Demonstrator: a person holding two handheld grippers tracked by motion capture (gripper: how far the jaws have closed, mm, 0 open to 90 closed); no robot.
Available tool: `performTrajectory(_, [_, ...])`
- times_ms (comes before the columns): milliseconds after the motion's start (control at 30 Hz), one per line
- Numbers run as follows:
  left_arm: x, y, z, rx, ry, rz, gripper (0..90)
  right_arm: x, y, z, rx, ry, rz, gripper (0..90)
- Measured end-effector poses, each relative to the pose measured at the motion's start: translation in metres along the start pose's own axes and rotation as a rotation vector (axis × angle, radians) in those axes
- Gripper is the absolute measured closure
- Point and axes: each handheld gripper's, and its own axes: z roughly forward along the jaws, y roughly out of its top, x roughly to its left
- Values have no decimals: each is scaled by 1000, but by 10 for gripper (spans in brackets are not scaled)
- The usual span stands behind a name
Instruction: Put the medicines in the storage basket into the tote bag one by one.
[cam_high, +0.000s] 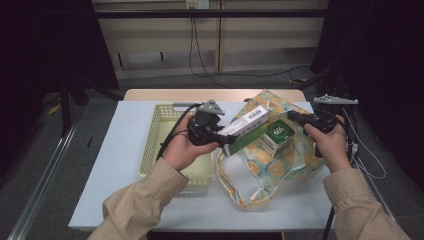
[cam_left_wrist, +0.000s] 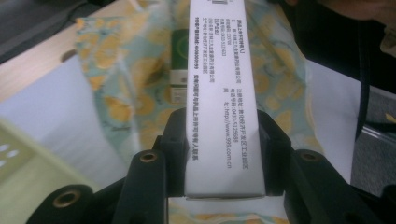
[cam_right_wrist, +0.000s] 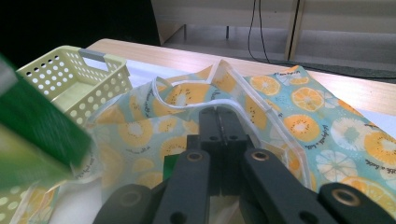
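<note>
Dark curtains close off both sides of the room, and a white-covered surface (cam_high: 115, 170) carries a pale yellow basket (cam_high: 150, 145) on the left and a fruit-print cloth bag (cam_high: 295, 150) on the right. The left gripper (cam_high: 225, 136) has its jaws partly closed on one end of a long white box (cam_high: 245, 121), held off the surface and slanting out over the bag's mouth. The right gripper (cam_high: 292, 116) has its jaws fully shut on the bag's white-piped rim (cam_right_wrist: 243, 105), pinching it up so the mouth stays open. A green and white box (cam_high: 275, 136) already sits in that opening. The step looks to be feeding the white box into the bag; to do it well, the right hand should keep the rim lifted and taut while the left tips the box's free end down past the rim, beside the green box rather than onto it, and lets go only once it is well inside. On the green box a white roundel reads what looks like "999". The left gripper view shows the white box's side in small Chinese print with a web address, "www.999.com.cn", and a phone number too fine to read surely.
</note>
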Motion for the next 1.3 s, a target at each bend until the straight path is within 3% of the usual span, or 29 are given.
performTrajectory(200, [-14, 0, 35, 56, -55, 25, 625, -1, 2, -2, -7, 4, -1, 900])
performTrajectory(367, [-16, -5, 57, 102, -81, 20, 625, -2, 2, -4, -14, 4, 6, 900])
performTrajectory(567, [-15, -9, 67, 138, -52, 16, 625, -4, 2, -6, -17, 1, 8, 900])
performTrajectory(833, [-8, -18, 66, 174, -28, 1, 625, -4, 2, -8, -17, -2, 7, 900])
performTrajectory(967, [-5, -19, 70, 166, -20, -14, 624, -3, 2, -7, -17, -1, 6, 900])
performTrajectory(1033, [-4, -16, 75, 153, -37, -22, 624, -2, 3, -6, -17, 2, 4, 900])
performTrajectory(1133, [-5, -12, 86, 156, -34, -18, 624, 1, 4, -4, -15, 10, 1, 900])
performTrajectory(1300, [-4, -6, 109, 117, -36, -41, 624, 4, 5, -1, -12, 21, -7, 900])
